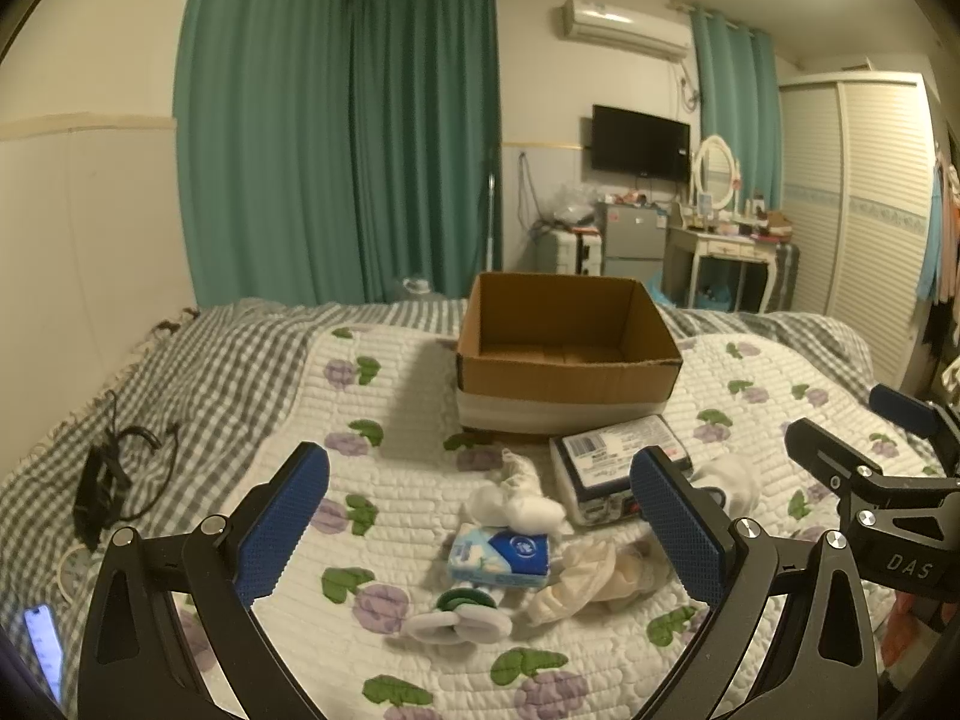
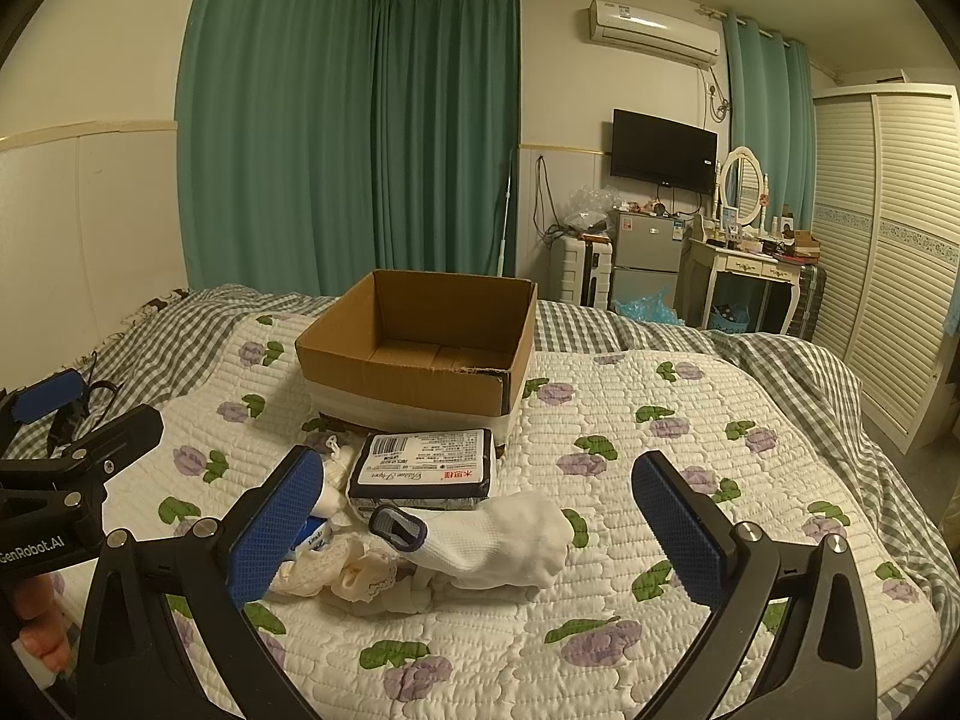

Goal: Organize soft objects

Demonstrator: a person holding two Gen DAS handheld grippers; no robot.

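Observation:
An open, empty cardboard box (image 1: 567,354) (image 2: 414,354) stands on the quilted bed. In front of it lie a dark tissue pack (image 1: 612,468) (image 2: 423,468), a blue-white tissue pack (image 1: 501,558), a balled white sock (image 1: 519,504), a cream lace cloth (image 1: 591,585) (image 2: 342,570), a white sock with grey cuff (image 2: 498,537) and a green-white sock (image 1: 462,618). My left gripper (image 1: 480,522) is open above the pile, empty. My right gripper (image 2: 480,525) is open around the white sock's height, empty.
A black cable bundle (image 1: 111,474) and a phone (image 1: 45,648) lie at the bed's left side. The bed's right edge drops toward a wardrobe (image 2: 894,240). A fridge, dresser and TV stand beyond the bed's far end.

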